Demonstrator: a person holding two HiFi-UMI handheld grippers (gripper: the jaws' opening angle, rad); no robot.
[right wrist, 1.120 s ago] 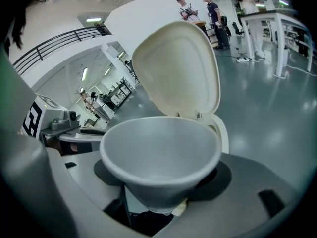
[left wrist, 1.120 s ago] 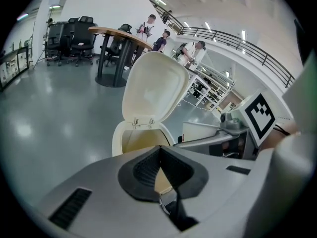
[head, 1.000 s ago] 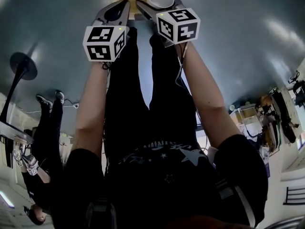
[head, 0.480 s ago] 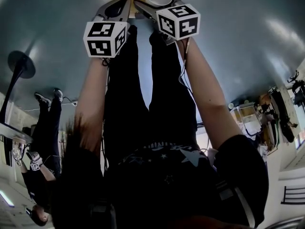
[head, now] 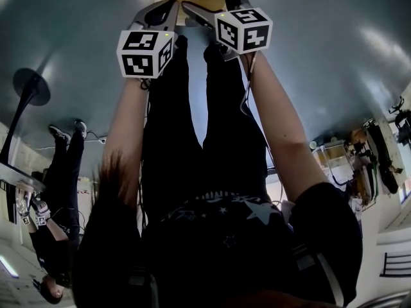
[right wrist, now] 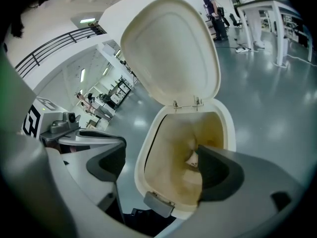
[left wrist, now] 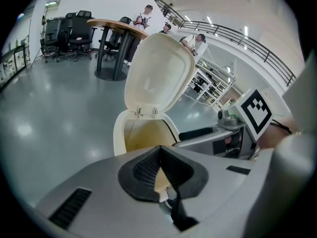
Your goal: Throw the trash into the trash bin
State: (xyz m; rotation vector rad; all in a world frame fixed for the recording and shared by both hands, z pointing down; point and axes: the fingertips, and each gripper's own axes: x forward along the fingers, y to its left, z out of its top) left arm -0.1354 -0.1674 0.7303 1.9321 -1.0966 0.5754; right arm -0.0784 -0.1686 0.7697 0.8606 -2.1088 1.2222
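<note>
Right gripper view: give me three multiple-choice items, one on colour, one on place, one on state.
1. The oval plastic trash bin is: A) blue; B) cream-white; C) black.
2. The right gripper is: A) above the bin's opening; B) resting on the floor; C) over a table.
3. The bin's oval lid is: A) shut; B) lying on the floor; C) raised on its hinge.

B: walls and lid look cream.
A: its jaws, just opened wide with nothing between them, frame the opening.
C: it stands upright behind the opening.
</note>
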